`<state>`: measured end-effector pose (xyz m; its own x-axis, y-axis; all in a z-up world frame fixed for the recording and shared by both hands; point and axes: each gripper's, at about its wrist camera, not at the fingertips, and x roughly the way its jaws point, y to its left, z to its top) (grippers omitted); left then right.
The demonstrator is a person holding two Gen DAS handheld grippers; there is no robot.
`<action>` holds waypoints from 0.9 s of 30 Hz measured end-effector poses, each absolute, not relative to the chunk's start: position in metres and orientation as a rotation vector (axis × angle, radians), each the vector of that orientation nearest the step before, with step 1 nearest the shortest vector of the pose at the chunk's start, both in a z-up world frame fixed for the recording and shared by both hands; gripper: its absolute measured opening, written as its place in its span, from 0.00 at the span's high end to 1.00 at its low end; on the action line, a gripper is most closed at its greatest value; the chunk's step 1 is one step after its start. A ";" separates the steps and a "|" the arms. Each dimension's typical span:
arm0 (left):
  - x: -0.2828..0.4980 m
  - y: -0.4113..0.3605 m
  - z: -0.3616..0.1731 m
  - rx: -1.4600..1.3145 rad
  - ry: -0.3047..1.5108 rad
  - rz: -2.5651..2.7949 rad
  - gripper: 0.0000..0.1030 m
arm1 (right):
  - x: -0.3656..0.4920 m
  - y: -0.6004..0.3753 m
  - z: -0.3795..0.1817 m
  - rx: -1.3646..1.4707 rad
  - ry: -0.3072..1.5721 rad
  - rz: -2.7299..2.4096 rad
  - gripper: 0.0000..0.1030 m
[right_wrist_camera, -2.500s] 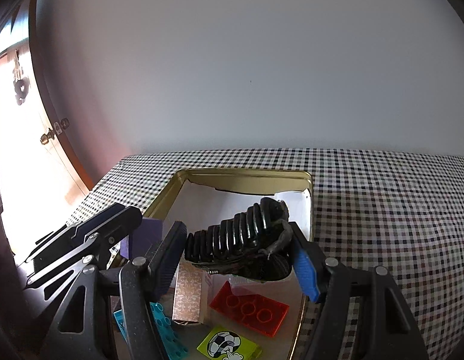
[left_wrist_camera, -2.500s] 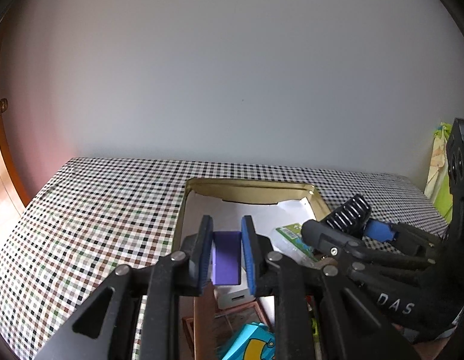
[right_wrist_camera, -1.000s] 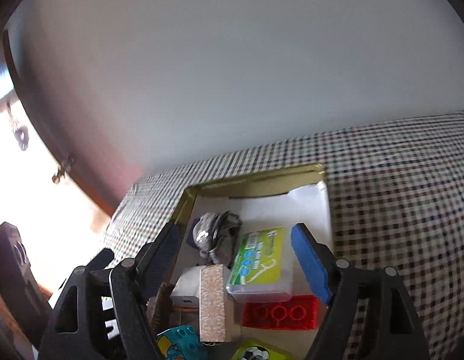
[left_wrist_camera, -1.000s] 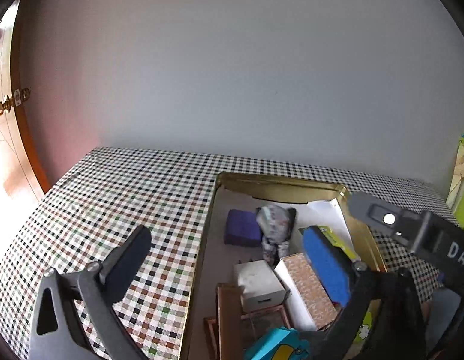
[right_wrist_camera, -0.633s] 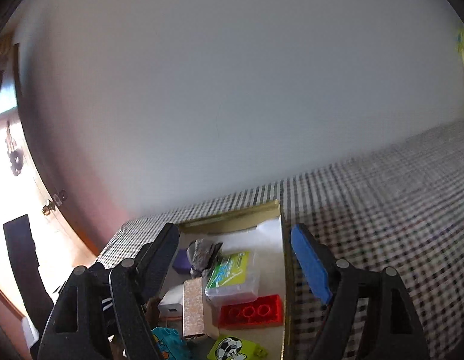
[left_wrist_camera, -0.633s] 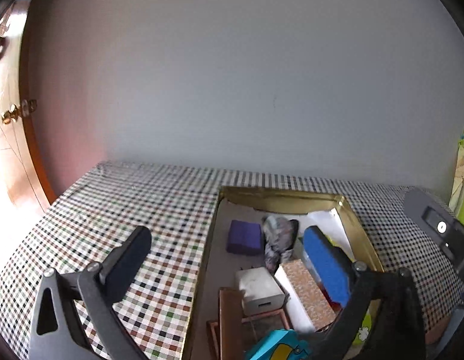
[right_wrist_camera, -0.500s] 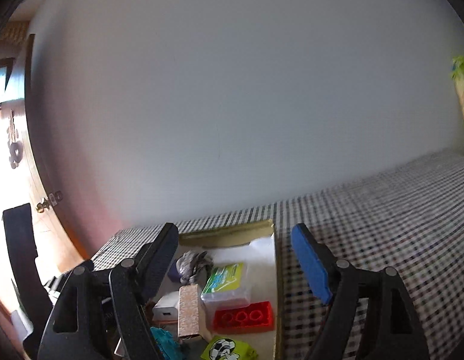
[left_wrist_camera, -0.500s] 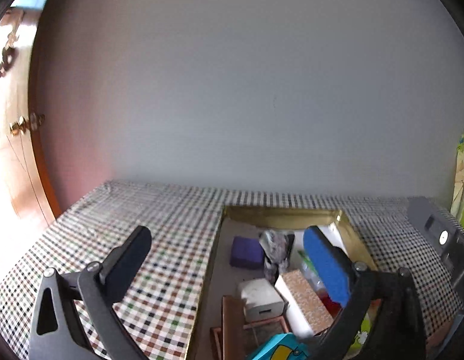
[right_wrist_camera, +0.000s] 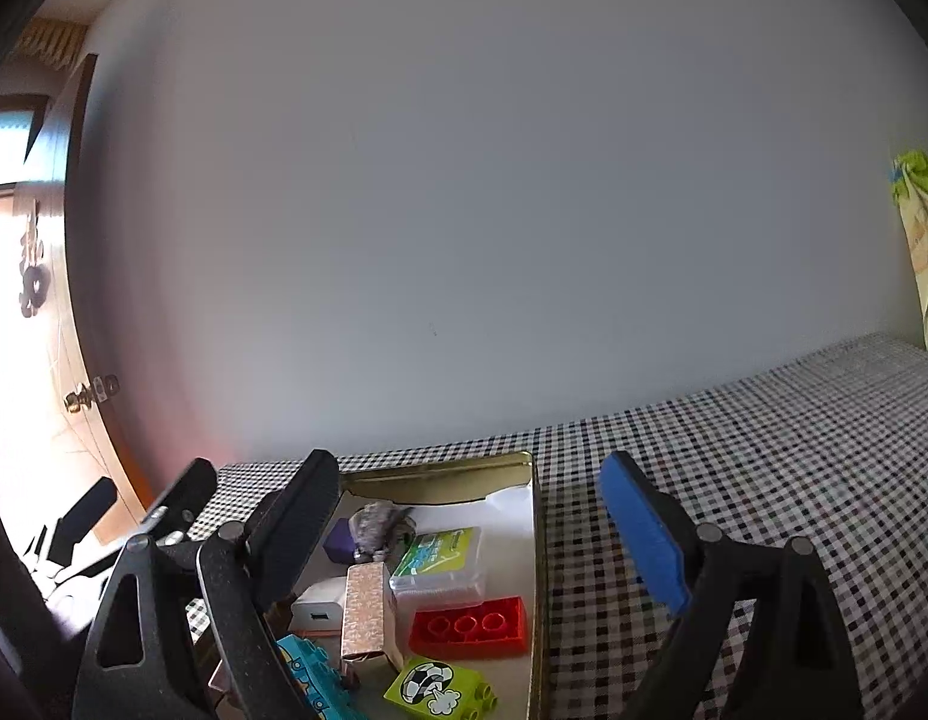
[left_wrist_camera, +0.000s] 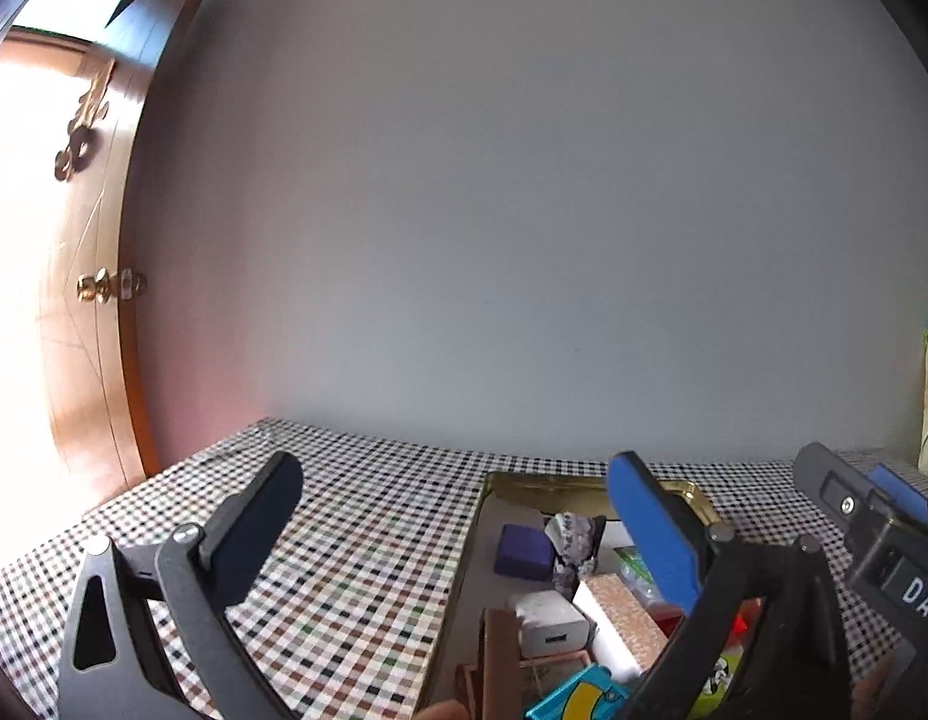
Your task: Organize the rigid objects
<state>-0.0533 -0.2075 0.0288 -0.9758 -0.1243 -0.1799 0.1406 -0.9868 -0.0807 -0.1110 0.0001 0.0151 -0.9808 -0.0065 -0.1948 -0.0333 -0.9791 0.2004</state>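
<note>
L gripper (left_wrist_camera: 458, 531): jaws spread wide, nothing between them; held above the cloth, pointing fwd toward the wall, roughly level. Black finger (left_wrist_camera: 257, 525) sits over the cloth; blue-pad finger (left_wrist_camera: 653, 531) sits over the tin.
R gripper (right_wrist_camera: 470, 525): jaws spread wide, nothing held; raised over the tin's near end, aimed at the wall. Black finger (right_wrist_camera: 296, 528) over tin's L edge; blue-pad finger (right_wrist_camera: 641, 540) over the cloth R of the tin.
Relative pose: grippers side by side, L one visible at far L of the R wrist view; R one at far R of the L wrist view.
Tin (right_wrist_camera: 443, 471): gold, rectangular, open top, on checked cloth (right_wrist_camera: 764, 456); long axis runs toward the wall.
Tin far end: purple block (left_wrist_camera: 524, 552) lies flat; dark crumpled item (left_wrist_camera: 575, 543) just R of it, touching or nearly so, cannot tell which.
Tin mid: clear case w/ green label (right_wrist_camera: 443, 561); red brick (right_wrist_camera: 470, 624) just in front of it; speckled box (right_wrist_camera: 365, 612) L of brick; white adapter (right_wrist_camera: 317, 609) L of that box.
Tin near end: green ball brick (right_wrist_camera: 440, 690); blue brick (right_wrist_camera: 311, 678), partly hidden by the R gripper's black finger.
Bkgd: plain wall (left_wrist_camera: 524, 210); wood door w/ brass knob (left_wrist_camera: 101, 287) at L.
</note>
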 end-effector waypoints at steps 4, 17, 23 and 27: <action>-0.049 -0.208 0.027 0.229 0.125 -2.987 0.00 | -0.106 -0.006 0.017 -0.263 0.272 3.117 0.12; -0.043 -0.190 0.016 0.304 0.005 -2.993 0.00 | -0.089 -0.004 0.016 -0.102 0.267 3.082 0.10; -0.045 -0.184 0.013 0.341 0.004 -2.987 0.00 | -0.084 -0.009 0.015 -0.147 0.218 3.101 0.10; -0.050 -0.179 0.010 0.403 0.020 -2.986 0.00 | -0.077 -0.009 0.015 -0.158 0.198 3.097 0.10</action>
<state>-0.0504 -0.1791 0.0101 -0.9562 -0.1248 -0.2648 0.1283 -0.9917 0.0043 -0.0771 -0.0092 0.0146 -0.9942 0.0278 -0.1035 -0.0407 -0.9913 0.1252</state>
